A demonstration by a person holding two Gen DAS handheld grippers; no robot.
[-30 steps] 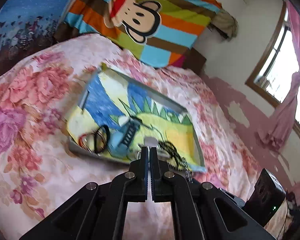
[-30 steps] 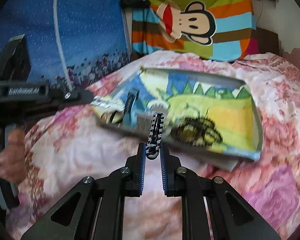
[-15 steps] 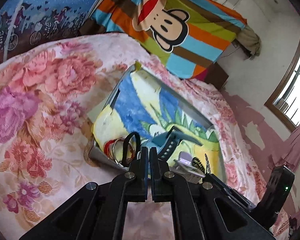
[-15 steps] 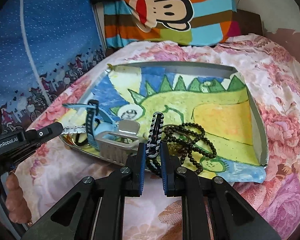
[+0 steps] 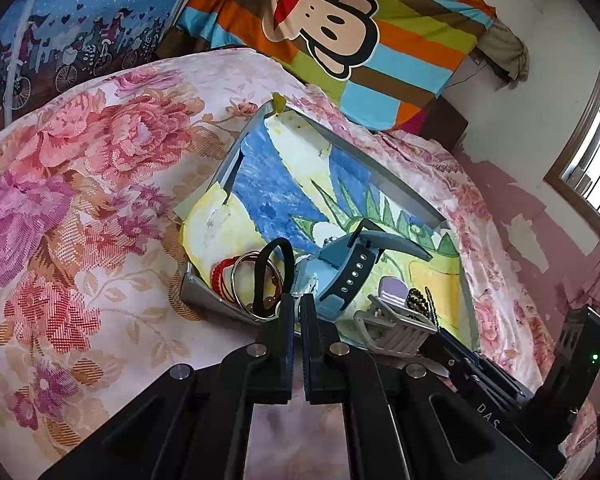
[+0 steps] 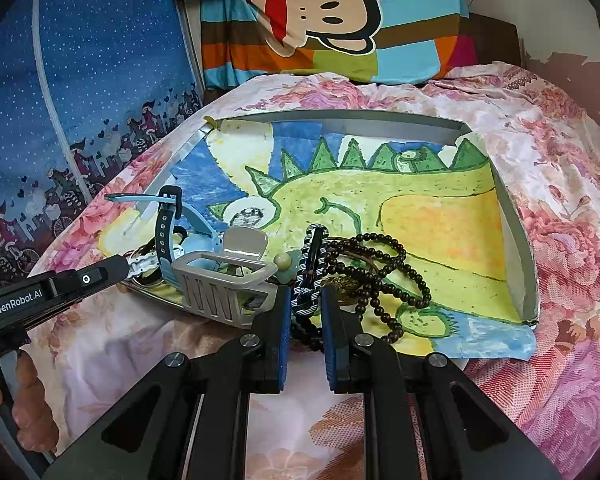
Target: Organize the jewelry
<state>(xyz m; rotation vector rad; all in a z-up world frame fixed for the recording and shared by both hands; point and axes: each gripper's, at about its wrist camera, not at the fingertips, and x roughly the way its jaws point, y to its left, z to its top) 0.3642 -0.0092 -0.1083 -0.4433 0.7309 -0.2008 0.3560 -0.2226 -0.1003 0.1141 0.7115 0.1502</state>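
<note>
A metal tray (image 6: 340,118) lined with a dinosaur drawing lies on the flowered bed. In its near-left part sit a blue watch (image 6: 164,232), a grey slotted basket (image 6: 220,284) and a beige claw clip (image 6: 244,242). A dark bead necklace (image 6: 380,276) is coiled by the front rim. My right gripper (image 6: 305,308) is shut on a black-and-white striped clip (image 6: 310,264), which stands over the beads. My left gripper (image 5: 296,310) is shut at the tray's near corner, beside a black hair tie (image 5: 260,276), a red bangle (image 5: 220,276) and the watch (image 5: 352,272). A white scalloped piece (image 6: 142,266) shows at its tip.
The tray (image 5: 400,196) sits slightly tilted on soft pink flowered bedding (image 5: 80,200). A striped monkey-print blanket (image 6: 324,20) and a blue curtain (image 6: 80,60) stand behind it. A person's hand (image 6: 28,412) holds the left gripper's handle. A window (image 5: 596,160) is at the right.
Both grippers have come closer to the tray's front edge. The right one carried the striped clip in over the beads. The left one has settled at the corner with the rings.
</note>
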